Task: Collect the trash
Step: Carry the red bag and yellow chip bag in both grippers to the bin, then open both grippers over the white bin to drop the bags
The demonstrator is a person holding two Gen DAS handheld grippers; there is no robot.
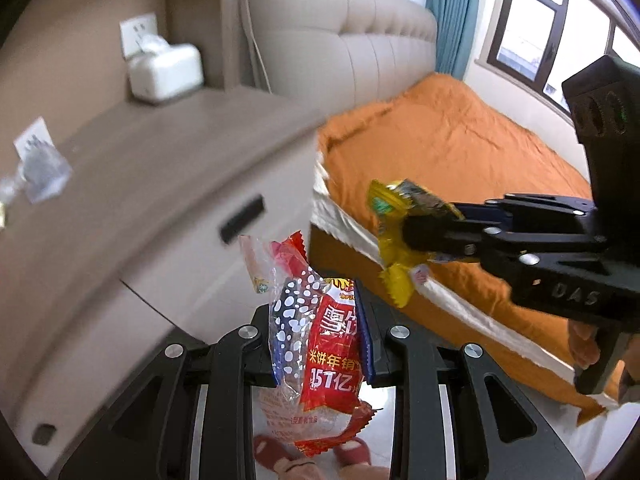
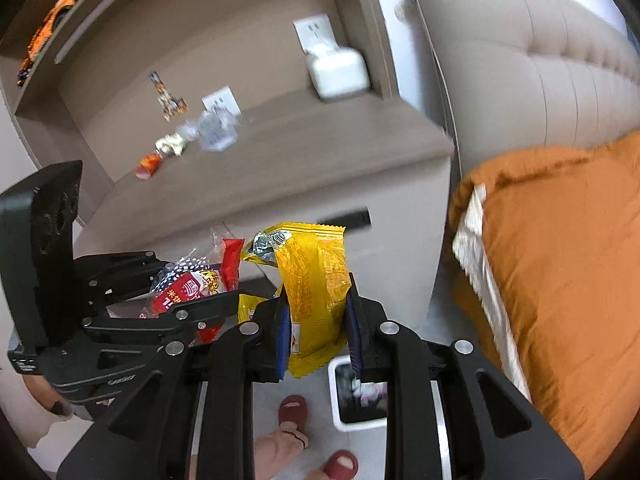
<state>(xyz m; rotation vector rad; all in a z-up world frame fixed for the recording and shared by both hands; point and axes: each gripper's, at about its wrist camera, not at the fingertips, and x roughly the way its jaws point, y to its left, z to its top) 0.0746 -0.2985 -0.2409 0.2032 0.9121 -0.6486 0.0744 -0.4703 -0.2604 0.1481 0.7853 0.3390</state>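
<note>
My left gripper point(image 1: 322, 332) is shut on a red and clear snack wrapper point(image 1: 320, 356) and holds it in the air beside the nightstand. It also shows in the right wrist view point(image 2: 188, 286). My right gripper point(image 2: 316, 316) is shut on a yellow snack wrapper point(image 2: 316, 280), which also shows in the left wrist view point(image 1: 400, 232). A white trash bin point(image 2: 360, 396) stands on the floor just below the right gripper. More wrappers lie on the nightstand top: a red one point(image 2: 147, 165), a pale crumpled one point(image 2: 171, 145) and clear plastic point(image 2: 216, 130).
The nightstand point(image 2: 304, 148) carries a white box point(image 2: 338, 70) at the back. The bed with an orange cover point(image 2: 560, 264) is to the right. The person's feet in red slippers point(image 2: 294, 410) stand on the tiled floor beside the bin.
</note>
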